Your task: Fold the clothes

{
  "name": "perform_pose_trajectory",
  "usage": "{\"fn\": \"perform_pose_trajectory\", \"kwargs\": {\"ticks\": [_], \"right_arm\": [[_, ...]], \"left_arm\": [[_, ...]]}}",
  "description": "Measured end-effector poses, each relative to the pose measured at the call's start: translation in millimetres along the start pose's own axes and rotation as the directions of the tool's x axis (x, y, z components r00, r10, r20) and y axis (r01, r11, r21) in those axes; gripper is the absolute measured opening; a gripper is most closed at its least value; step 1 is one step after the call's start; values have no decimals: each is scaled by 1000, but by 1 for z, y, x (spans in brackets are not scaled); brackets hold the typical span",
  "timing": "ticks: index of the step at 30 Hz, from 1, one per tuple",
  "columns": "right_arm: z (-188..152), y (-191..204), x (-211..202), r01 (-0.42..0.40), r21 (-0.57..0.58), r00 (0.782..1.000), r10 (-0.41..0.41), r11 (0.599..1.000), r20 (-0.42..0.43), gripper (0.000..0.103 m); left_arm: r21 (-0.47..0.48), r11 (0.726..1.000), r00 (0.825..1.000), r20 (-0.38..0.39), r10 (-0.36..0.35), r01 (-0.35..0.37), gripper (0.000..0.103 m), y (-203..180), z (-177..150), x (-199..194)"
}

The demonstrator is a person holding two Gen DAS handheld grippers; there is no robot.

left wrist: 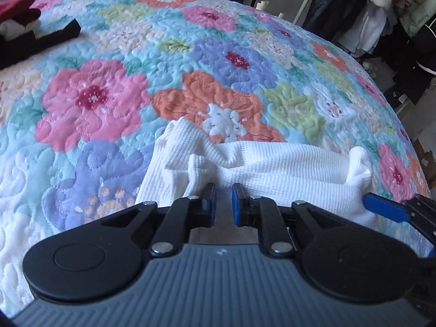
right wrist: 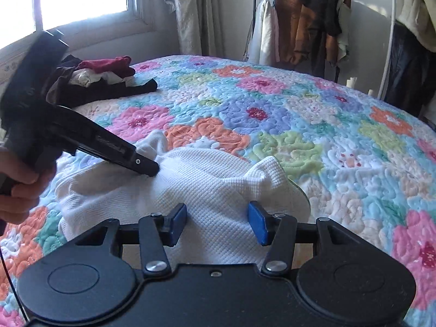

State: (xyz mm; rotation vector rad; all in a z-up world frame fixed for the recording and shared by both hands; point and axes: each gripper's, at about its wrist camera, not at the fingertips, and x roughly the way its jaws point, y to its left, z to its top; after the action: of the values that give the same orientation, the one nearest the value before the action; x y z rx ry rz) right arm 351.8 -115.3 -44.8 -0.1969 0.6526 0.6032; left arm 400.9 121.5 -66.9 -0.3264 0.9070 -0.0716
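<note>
On the quilt (left wrist: 109,103), left claw (left wrist: 224,201) nearly closed; right claw (right wrist: 218,223) agape over white garment (right wrist: 207,179).

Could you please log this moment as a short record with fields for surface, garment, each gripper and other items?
surface: floral quilt on a bed
garment: white garment, bunched at the near edge
left gripper: narrowly open, fingertips at the garment's edge
right gripper: open, garment between its fingers
other items: clothes pile at the far corner; hanging clothes behind the bed
</note>
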Motion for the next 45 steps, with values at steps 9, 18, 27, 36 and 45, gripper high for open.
{"fn": "perform_pose_trajectory", "kwargs": {"ticks": [9, 18, 27, 36, 45], "right_arm": [[-88, 13, -74, 11, 187, 997, -25, 982, 71, 63], [-104, 8, -51, 52, 306, 996, -73, 951, 55, 66], [-120, 2, -27, 93, 420, 992, -118, 903, 34, 72], [-97, 27, -35, 212, 227, 968, -237, 951, 88, 36], [-101, 5, -76, 303, 182, 950, -312, 935, 24, 21]], "left_arm": [[-226, 968, 992, -24, -121, 113, 12, 42, -6, -3], [-343, 928, 984, 151, -97, 144, 44, 62, -62, -102], [-616, 721, 948, 176, -265, 317, 63, 88, -135, -76], [-623, 725, 949, 283, -141, 293, 70, 65, -141, -39], [-276, 955, 973, 226, -47, 110, 20, 4, -147, -72]]}}
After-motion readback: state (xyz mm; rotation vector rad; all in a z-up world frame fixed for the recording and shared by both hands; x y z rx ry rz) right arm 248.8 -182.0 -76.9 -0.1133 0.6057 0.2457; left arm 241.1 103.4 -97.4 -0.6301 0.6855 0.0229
